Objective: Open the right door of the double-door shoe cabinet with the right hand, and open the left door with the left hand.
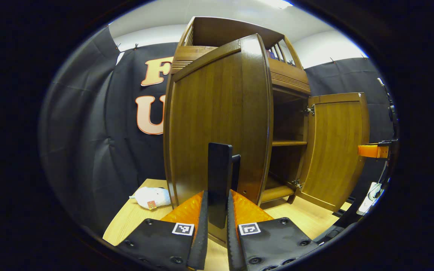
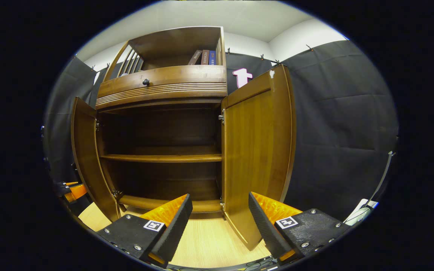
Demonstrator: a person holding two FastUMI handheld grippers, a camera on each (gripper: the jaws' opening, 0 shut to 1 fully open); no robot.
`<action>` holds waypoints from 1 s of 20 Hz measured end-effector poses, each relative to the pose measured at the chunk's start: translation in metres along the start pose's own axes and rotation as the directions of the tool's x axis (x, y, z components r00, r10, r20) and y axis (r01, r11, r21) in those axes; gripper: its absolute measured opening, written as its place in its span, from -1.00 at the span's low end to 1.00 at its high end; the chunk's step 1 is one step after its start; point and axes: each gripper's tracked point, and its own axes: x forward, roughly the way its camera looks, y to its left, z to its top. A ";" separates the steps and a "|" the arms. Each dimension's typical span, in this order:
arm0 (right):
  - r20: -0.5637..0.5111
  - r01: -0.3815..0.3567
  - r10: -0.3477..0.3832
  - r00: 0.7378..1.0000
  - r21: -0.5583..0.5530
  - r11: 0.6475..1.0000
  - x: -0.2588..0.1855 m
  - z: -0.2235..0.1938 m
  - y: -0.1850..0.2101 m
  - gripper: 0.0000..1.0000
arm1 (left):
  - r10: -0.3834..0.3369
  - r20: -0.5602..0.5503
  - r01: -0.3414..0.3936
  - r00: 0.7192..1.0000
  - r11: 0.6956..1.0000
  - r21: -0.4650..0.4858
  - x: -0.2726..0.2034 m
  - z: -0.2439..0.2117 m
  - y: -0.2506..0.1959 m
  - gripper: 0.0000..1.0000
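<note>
The brown wooden shoe cabinet stands with both doors swung out. In the left gripper view the left door fills the middle, and my left gripper is shut on its upright black handle. The right door hangs open farther right. In the right gripper view my right gripper is open, its fingers spread either side of the lower corner of the right door without pressing on it. The left door stands open at the left, and the shelves inside are bare.
A white plush toy lies on the light wood floor left of the cabinet. Books stand in the top compartment above a drawer with a small knob. Black cloth walls surround the cabinet. A white device with cables sits at the right.
</note>
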 end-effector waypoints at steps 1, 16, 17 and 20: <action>0.000 -0.004 0.004 1.000 -0.004 1.000 0.001 0.001 0.003 0.72 | 0.010 0.000 -0.010 1.000 1.000 0.001 -0.003 0.000 0.005 -0.46; 0.003 -0.058 0.058 0.998 -0.007 0.998 0.015 0.006 0.029 0.96 | 0.220 -0.030 -0.219 0.975 0.976 0.020 -0.031 -0.014 0.088 -0.57; 0.002 -0.059 0.059 0.998 -0.002 0.998 0.016 0.005 0.030 0.96 | 0.249 -0.017 -0.249 0.968 0.968 0.020 -0.028 -0.015 0.097 -0.69; -0.001 -0.068 0.068 0.998 0.004 0.998 0.017 0.004 0.035 0.96 | 0.211 -0.029 -0.212 0.977 0.977 -0.026 -0.033 -0.015 0.111 -0.85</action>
